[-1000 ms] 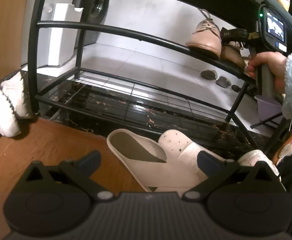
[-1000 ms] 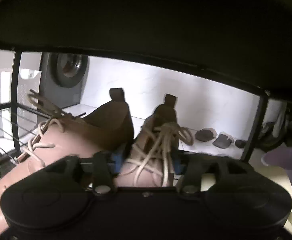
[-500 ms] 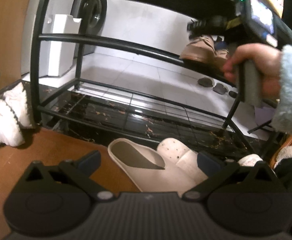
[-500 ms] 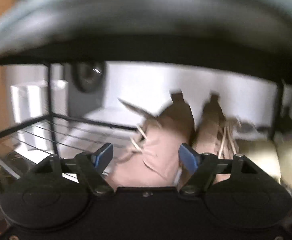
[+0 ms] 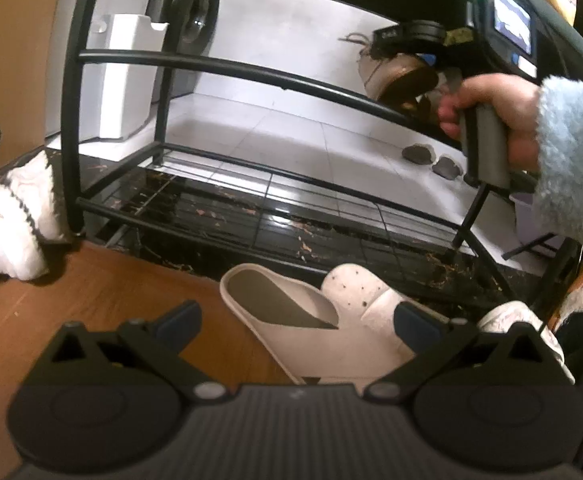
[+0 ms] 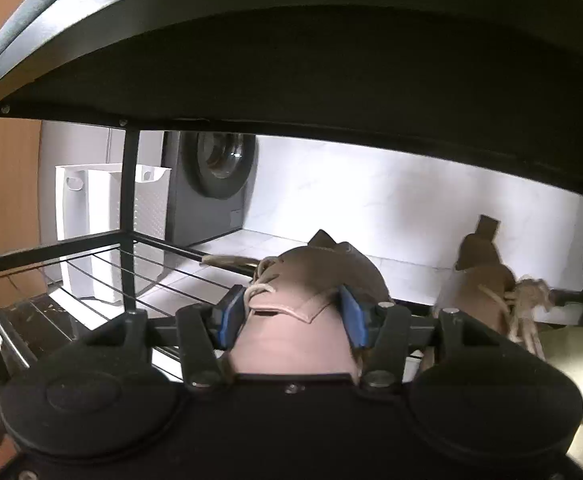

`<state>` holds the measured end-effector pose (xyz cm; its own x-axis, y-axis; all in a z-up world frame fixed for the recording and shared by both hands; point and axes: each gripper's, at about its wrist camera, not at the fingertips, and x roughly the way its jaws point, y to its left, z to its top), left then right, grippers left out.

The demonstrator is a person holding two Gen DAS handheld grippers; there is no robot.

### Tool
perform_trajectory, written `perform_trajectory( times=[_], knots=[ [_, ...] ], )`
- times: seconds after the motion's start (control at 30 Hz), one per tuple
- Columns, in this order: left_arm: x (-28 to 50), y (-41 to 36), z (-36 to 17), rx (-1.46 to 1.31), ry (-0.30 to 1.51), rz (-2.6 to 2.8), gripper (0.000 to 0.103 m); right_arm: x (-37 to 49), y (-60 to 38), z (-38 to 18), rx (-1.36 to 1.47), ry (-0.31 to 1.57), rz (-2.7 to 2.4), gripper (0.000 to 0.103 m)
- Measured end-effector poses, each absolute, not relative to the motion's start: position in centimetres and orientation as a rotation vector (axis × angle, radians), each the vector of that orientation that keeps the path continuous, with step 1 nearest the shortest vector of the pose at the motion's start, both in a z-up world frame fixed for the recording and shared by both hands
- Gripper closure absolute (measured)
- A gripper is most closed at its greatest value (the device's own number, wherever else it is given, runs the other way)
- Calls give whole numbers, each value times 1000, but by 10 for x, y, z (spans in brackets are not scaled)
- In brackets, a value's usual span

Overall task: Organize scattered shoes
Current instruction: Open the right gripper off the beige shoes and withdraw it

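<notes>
Right hand-held gripper (image 6: 289,316), lower centre: jaws closing on tan lace-up shoe (image 6: 303,292) on rack shelf (image 6: 103,276); earlier it flanked the pair's other shoe (image 6: 487,292), now at right edge. Left hand-held gripper (image 5: 295,324) open, unmoved above white slipper (image 5: 311,316) on floor. Washing machine (image 6: 215,184) behind.

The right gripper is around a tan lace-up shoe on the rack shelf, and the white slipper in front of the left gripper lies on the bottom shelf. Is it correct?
Not entirely. In the left wrist view the white slipper lies on the wooden floor before the rack, not on its bottom shelf. The rest holds.
</notes>
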<state>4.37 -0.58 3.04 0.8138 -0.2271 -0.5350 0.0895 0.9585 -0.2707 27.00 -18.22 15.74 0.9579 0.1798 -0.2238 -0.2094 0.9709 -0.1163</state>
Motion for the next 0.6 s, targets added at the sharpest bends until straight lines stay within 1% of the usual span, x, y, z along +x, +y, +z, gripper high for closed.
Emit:
perform_trajectory(
  times=[0.1,0.17,0.2,0.23,0.27,0.33,0.43,0.5,0.6],
  knots=[
    [43,-5,30,-250,602,-174,1,261,-198,157,-130,219,182,50],
    [42,-8,31,-238,598,-179,1,255,-206,158,-132,226,172,46],
    [41,-10,31,-228,595,-182,1,250,-208,160,-137,228,169,41],
    [40,-11,31,-220,594,-186,1,246,-210,161,-142,230,166,28],
    [40,-11,31,-217,593,-188,1,236,-208,163,-169,223,163,18],
    [37,-12,31,-193,590,-190,1,212,-202,166,-219,209,174,14],
    [36,-13,33,-144,597,-178,1,172,-196,164,-235,217,222,2],
    [37,-14,35,-111,610,-167,1,132,-196,158,-173,256,223,0],
    [35,-15,38,-37,641,-150,1,84,-205,149,-1,356,189,0]
  ],
)
